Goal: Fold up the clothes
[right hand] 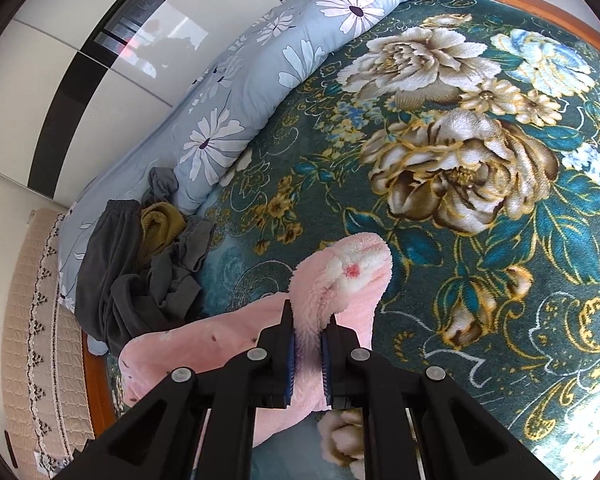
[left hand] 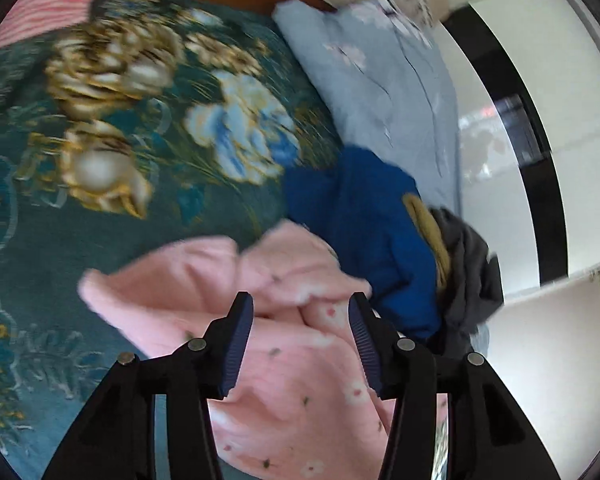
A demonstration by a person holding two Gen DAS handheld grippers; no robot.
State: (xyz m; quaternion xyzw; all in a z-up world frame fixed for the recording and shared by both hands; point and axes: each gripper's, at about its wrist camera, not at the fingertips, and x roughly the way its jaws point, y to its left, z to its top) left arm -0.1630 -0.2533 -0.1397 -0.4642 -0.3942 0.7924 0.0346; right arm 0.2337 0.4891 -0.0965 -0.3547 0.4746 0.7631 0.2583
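Observation:
A pink fleece garment with small flower prints lies crumpled on the teal flowered bedspread. My left gripper hovers open just over it, fingers apart with pink folds between and below them. In the right wrist view, my right gripper is shut on a raised flap of the same pink garment, which stands up above the fingers while the rest trails down to the left. The left wrist view is motion-blurred.
A blue garment lies beside the pink one. A heap of dark grey clothes and an olive piece sits against a light blue flowered quilt along the bed's edge. White wardrobe doors stand beyond.

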